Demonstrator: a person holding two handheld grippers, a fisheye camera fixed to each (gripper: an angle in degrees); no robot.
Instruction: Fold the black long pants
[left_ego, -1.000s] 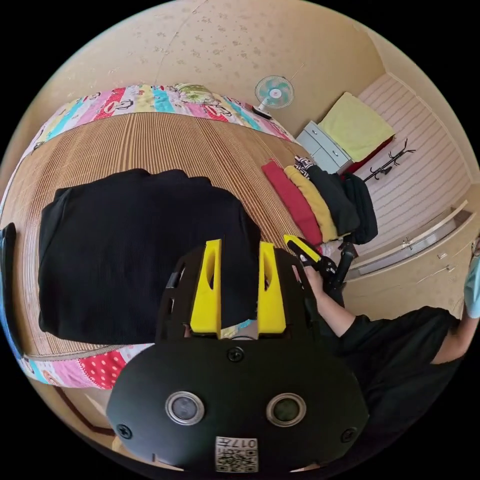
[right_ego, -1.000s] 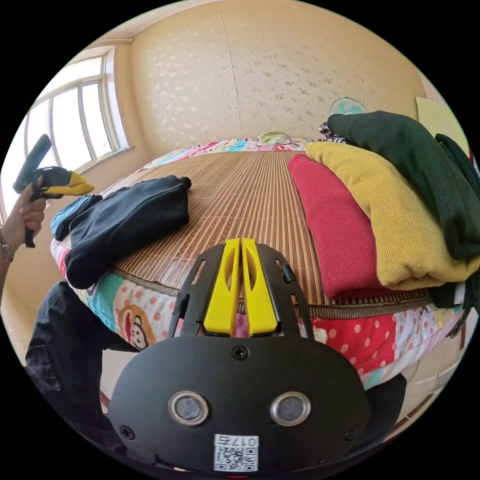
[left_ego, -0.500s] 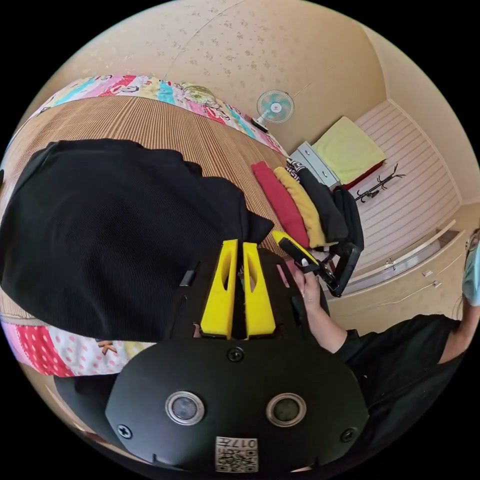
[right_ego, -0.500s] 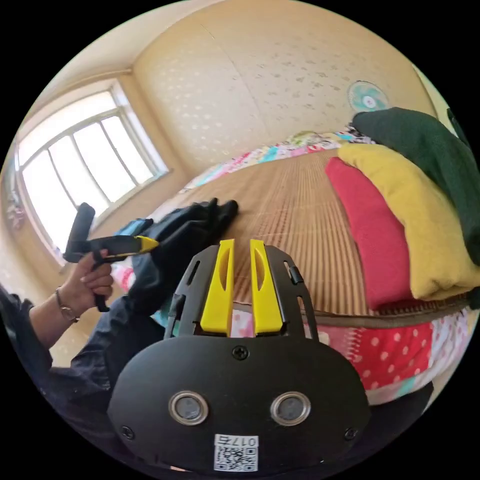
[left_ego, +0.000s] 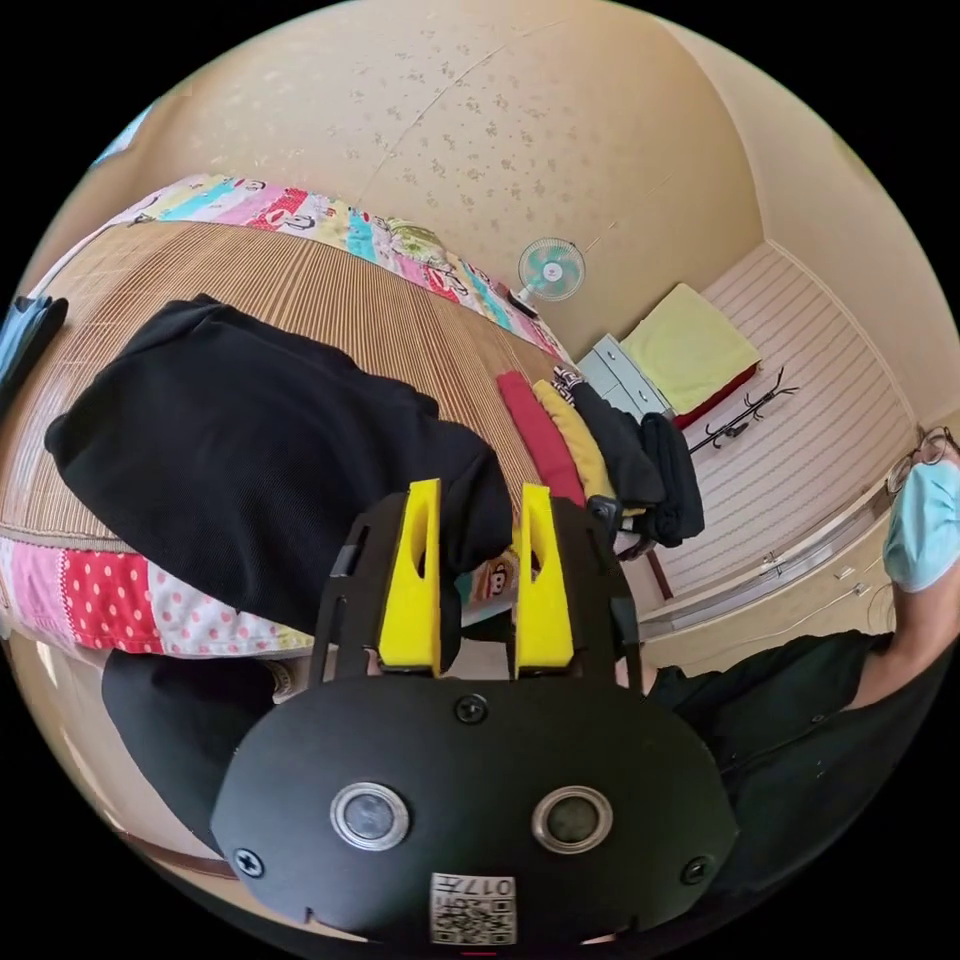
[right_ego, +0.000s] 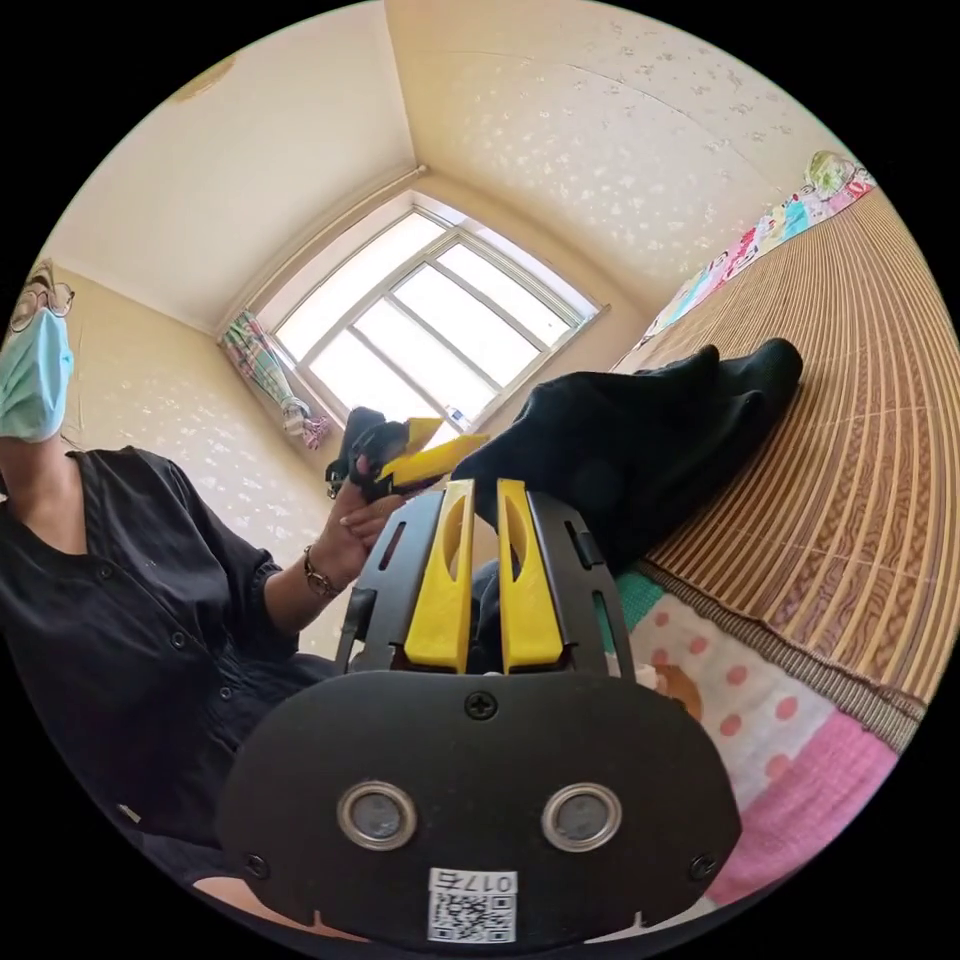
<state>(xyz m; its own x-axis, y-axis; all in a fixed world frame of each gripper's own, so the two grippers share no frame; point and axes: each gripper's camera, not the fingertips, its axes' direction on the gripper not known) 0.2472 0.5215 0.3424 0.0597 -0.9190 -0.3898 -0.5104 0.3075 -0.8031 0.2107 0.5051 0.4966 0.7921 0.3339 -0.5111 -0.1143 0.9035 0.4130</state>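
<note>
The black long pants (left_ego: 250, 450) lie folded on the bed's bamboo mat (left_ego: 330, 300), overhanging its near edge. The left claw (left_ego: 478, 575) is parted and empty; the right claw (right_ego: 485, 575) looks nearly closed, apparently gripping nothing. Slide the bundle inward before squaring its edges.

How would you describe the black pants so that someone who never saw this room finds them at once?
Start at the bed with the brown striped mat. The black pants lie folded in a broad bundle at its near edge, hanging slightly over the patchwork sheet. Unlike the row of folded clothes further along, red and yellow among them, they lie alone.
</note>
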